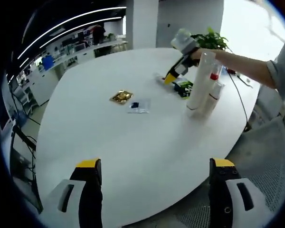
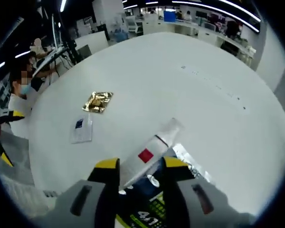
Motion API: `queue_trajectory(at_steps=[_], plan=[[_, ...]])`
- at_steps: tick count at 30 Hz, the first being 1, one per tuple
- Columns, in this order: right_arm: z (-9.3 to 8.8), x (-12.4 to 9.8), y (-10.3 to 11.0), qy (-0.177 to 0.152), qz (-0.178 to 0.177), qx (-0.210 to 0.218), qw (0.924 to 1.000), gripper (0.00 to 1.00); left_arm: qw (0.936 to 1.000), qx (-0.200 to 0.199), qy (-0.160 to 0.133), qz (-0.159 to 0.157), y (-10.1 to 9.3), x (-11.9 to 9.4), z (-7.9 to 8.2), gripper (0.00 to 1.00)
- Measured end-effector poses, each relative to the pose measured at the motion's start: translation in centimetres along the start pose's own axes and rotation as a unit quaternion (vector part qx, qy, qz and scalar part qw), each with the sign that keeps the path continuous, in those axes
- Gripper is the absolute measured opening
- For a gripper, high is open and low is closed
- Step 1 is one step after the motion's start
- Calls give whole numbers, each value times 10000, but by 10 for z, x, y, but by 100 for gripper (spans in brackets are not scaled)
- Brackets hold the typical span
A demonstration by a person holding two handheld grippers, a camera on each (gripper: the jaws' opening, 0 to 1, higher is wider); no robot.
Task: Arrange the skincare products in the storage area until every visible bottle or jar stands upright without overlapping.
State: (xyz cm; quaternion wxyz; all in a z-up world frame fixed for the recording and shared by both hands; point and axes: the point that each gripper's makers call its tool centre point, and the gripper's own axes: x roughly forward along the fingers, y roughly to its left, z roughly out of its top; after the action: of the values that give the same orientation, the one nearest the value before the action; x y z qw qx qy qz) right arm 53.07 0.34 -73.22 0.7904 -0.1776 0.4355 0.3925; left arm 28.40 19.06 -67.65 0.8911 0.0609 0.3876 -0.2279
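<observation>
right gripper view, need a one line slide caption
Right gripper straddles a lying white tube on the white table, gold sachet beyond.

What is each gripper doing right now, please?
Left gripper: open, holding nothing.
Right gripper: jaws around the lying white tube; grip cannot be told.

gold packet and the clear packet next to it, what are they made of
The gold packet looks like metallic foil: shiny, crinkled, catching glints. The clear packet beside it looks like thin transparent plastic film with a dark printed label; the table shows through. Both guesses rest on appearance.
</observation>
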Motion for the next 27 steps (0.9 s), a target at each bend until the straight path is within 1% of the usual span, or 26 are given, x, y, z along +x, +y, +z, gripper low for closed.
queue_trajectory(at_steps=[3,7,9,13,17,19,20,27], plan=[[2,5,4,49,61,-28,10000,35,10000,-16,36,-4,-1,0,-3,91],[5,12,3,156,109,-122,9997,34,10000,-49,47,-1,-2,0,-5,91],[4,13,6,273,86,-308,9991,33,10000,-49,67,-12,-3,0,-6,91],[10,18,7,395,80,-477,9980,31,9999,-62,97,-18,-4,1,-9,91],[10,22,5,540,117,-579,9968,28,9999,-110,95,18,-4,1,-9,92],[11,27,0,641,106,-640,9958,26,9999,-118,100,14,-5,1,-10,92],[14,29,-3,636,104,-679,9956,25,9999,-125,104,19,-5,0,-11,92],[12,28,-2,778,204,-901,9927,21,9998,-144,126,42,-9,-1,-14,91]])
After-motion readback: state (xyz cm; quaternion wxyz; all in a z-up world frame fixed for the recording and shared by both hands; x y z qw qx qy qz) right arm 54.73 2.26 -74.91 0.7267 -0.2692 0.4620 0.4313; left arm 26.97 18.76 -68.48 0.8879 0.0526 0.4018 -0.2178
